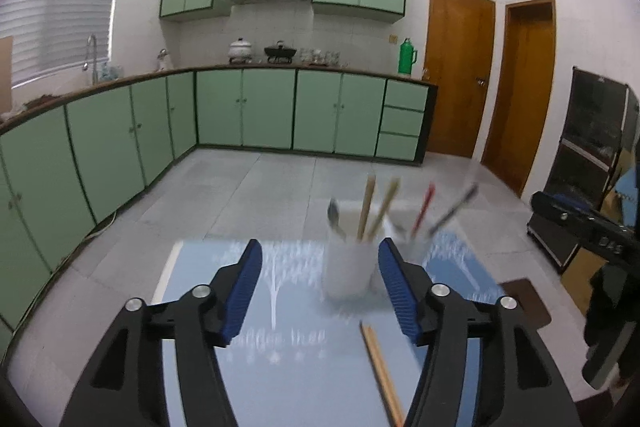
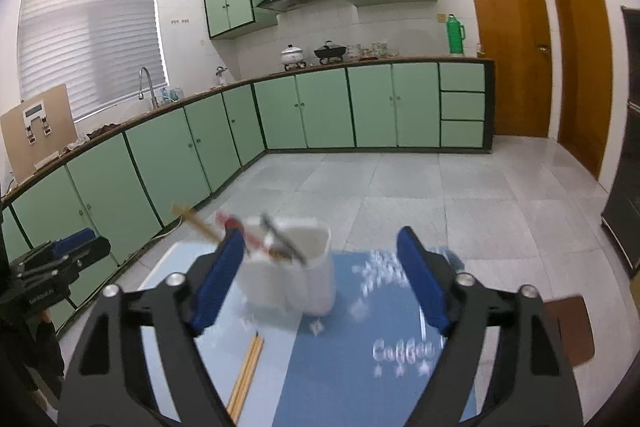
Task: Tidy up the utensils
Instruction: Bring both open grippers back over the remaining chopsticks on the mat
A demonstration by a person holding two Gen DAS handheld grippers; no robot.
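Note:
Two white holders stand side by side on a blue mat, both blurred. The nearer holder has wooden chopsticks and a spoon in it. The other holder has a red stick and a dark one. A loose pair of wooden chopsticks lies flat on the mat in front. My left gripper is open just short of the nearer holder, gripping nothing. In the right wrist view, my right gripper is open before the holders, with the loose chopsticks at lower left.
The blue mat covers a small table over a tiled floor. A brown pad lies off its right side. Green cabinets line the left and far walls. A dark rack stands at the right, by wooden doors.

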